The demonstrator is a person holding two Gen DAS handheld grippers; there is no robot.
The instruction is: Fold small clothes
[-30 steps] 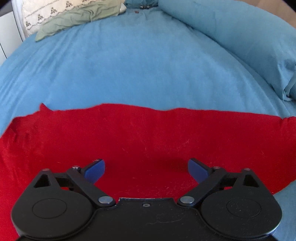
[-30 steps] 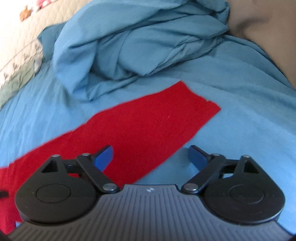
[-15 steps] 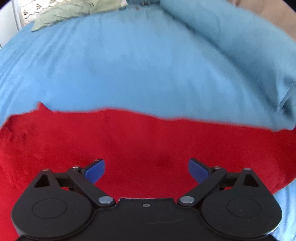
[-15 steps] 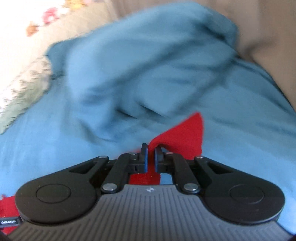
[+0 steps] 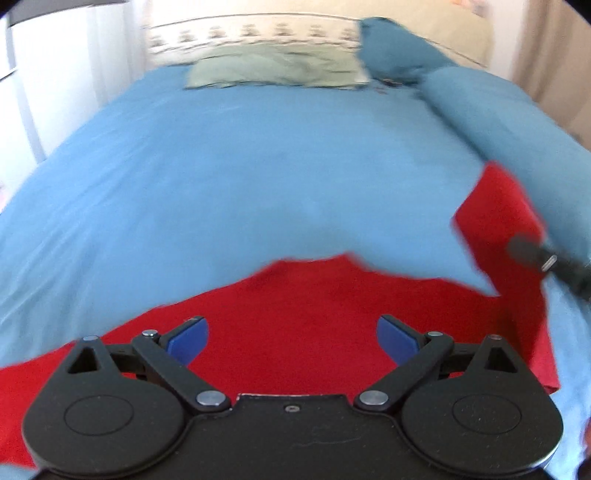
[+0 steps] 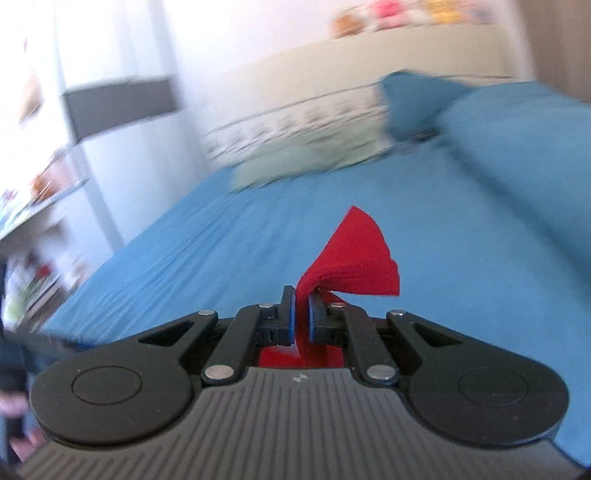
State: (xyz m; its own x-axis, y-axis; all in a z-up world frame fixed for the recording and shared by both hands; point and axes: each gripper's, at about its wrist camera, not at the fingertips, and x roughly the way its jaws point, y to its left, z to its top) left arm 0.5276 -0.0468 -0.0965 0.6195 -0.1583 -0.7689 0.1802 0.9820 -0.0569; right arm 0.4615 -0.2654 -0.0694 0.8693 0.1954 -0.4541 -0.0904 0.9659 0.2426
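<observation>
A red knitted garment (image 5: 314, 314) lies on the blue bedspread (image 5: 240, 177). My left gripper (image 5: 291, 338) hovers over it, open, with nothing between its blue pads. In the left wrist view the garment's right end (image 5: 495, 229) is lifted off the bed, and the dark tip of my right gripper (image 5: 535, 254) shows there at the right edge. In the right wrist view my right gripper (image 6: 302, 314) is shut on a pinched fold of the red garment (image 6: 354, 258), which sticks up in a peak beyond the pads.
A pale green pillow (image 5: 277, 68) and a patterned headboard cushion (image 5: 255, 35) lie at the far end of the bed. A bunched blue duvet (image 5: 517, 122) runs along the right side. White furniture (image 6: 118, 122) and shelves (image 6: 33, 206) stand to the left of the bed.
My right gripper closed on the garment's end and lifted it, swinging left. The left gripper rose and moved back, staying open; less red cloth fills its view and the headboard shows.
</observation>
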